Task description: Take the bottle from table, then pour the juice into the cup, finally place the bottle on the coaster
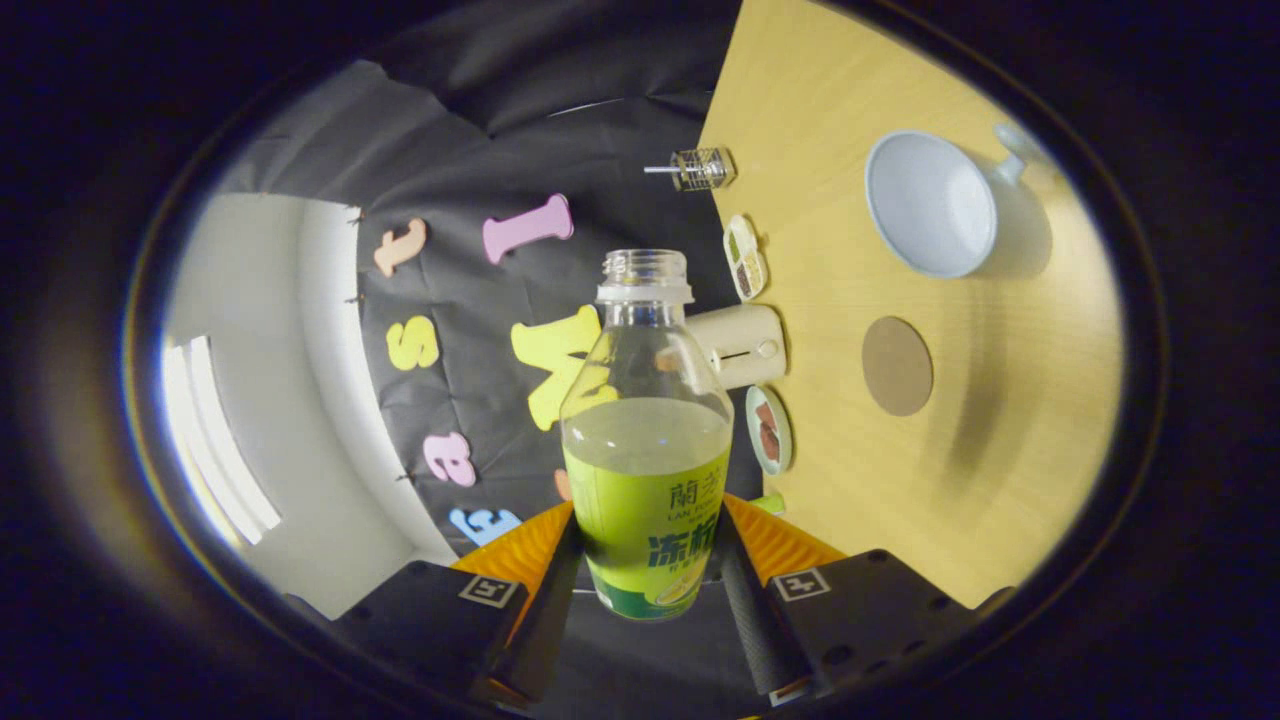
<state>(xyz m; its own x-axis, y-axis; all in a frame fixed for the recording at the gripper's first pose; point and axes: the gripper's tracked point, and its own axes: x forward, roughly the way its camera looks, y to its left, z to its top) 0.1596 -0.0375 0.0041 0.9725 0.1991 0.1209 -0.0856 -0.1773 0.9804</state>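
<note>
Clear plastic bottle (645, 440) sits pinched between my gripper's (645, 575) two fingers, both pressing its labelled lower body. Cap is off, yellow-green juice fills it about halfway, and the whole view is rolled, so the wooden table (1020, 450) stands on edge beside it. Just past the bottle along the table edge I see a cream box (745, 345) and small dishes (745, 255). Further right, the round brown coaster (897, 366), then the pale cup (930, 203), looks empty.
</note>
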